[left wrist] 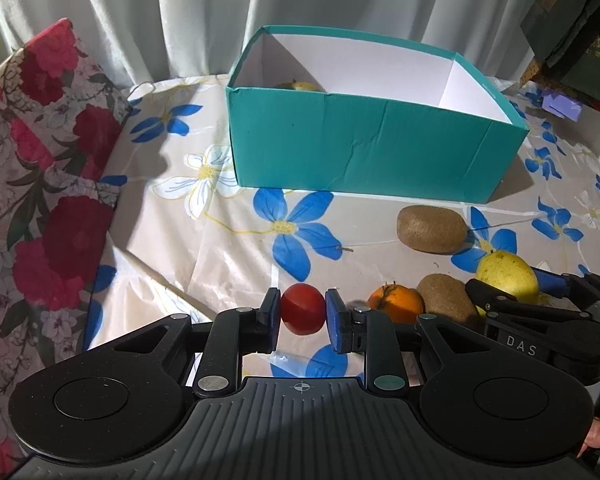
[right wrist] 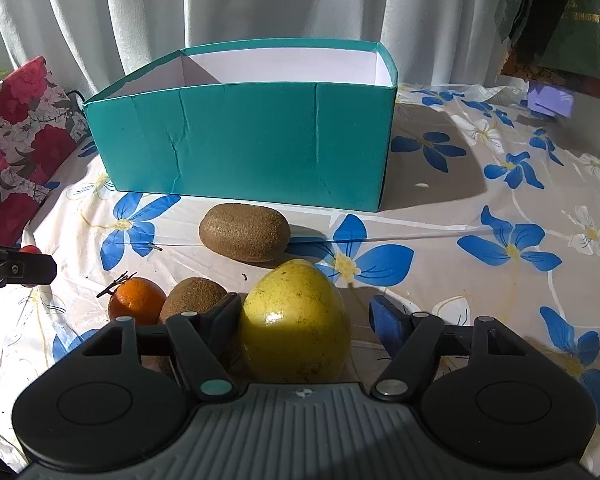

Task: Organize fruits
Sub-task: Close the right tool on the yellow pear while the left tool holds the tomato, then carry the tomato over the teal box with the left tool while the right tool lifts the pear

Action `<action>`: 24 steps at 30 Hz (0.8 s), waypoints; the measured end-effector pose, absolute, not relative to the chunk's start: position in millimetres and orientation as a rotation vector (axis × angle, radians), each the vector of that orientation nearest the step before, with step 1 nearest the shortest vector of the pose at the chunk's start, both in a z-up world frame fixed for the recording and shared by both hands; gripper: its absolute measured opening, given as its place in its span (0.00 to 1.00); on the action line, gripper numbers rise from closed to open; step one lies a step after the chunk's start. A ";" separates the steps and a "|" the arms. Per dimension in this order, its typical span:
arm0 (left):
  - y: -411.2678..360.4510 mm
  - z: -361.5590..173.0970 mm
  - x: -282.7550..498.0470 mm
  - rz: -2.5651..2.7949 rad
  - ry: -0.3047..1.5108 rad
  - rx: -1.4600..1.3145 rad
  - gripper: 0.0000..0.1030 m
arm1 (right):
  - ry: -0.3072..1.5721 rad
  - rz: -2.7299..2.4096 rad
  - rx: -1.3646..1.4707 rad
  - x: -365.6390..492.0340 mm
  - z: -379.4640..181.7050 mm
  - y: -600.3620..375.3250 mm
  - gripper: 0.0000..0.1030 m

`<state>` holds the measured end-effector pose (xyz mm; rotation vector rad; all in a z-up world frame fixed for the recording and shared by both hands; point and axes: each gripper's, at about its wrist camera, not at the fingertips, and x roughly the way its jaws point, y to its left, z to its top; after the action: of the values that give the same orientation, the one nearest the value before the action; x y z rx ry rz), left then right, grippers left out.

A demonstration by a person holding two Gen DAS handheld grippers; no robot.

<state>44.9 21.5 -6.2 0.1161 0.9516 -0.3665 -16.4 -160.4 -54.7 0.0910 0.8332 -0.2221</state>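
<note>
My left gripper (left wrist: 303, 314) is shut on a small red tomato (left wrist: 302, 309), held low over the table. My right gripper (right wrist: 306, 318) is open, its jaws on either side of a yellow pear (right wrist: 296, 322); the right finger stands apart from it. An orange (right wrist: 137, 300) and a kiwi (right wrist: 192, 298) lie left of the pear, and a second kiwi (right wrist: 244, 237) lies in front of the teal box (right wrist: 244, 144). The box (left wrist: 364, 148) holds a yellow fruit (left wrist: 300, 86) in its far left corner.
A floral-covered block (left wrist: 40, 168) stands along the left. Curtains hang behind the box. Dark green bags (left wrist: 576, 28) hang at the back right, with a small purple object (right wrist: 550, 102) below them. The table has a flowered cloth (right wrist: 500, 208).
</note>
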 end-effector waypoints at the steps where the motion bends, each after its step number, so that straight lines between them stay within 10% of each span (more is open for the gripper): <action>1: 21.1 -6.1 45.2 -0.366 0.952 0.118 0.26 | 0.838 -0.216 0.095 -14.8 -56.1 -160.2 0.59; 24: 15.2 3.3 46.9 -0.355 0.950 0.137 0.26 | 0.785 -0.215 0.148 -22.1 -53.0 -173.1 0.56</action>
<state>46.9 15.2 3.3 0.1371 0.9504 -0.3547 -22.1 -173.1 -53.0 0.1479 0.7852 -0.2151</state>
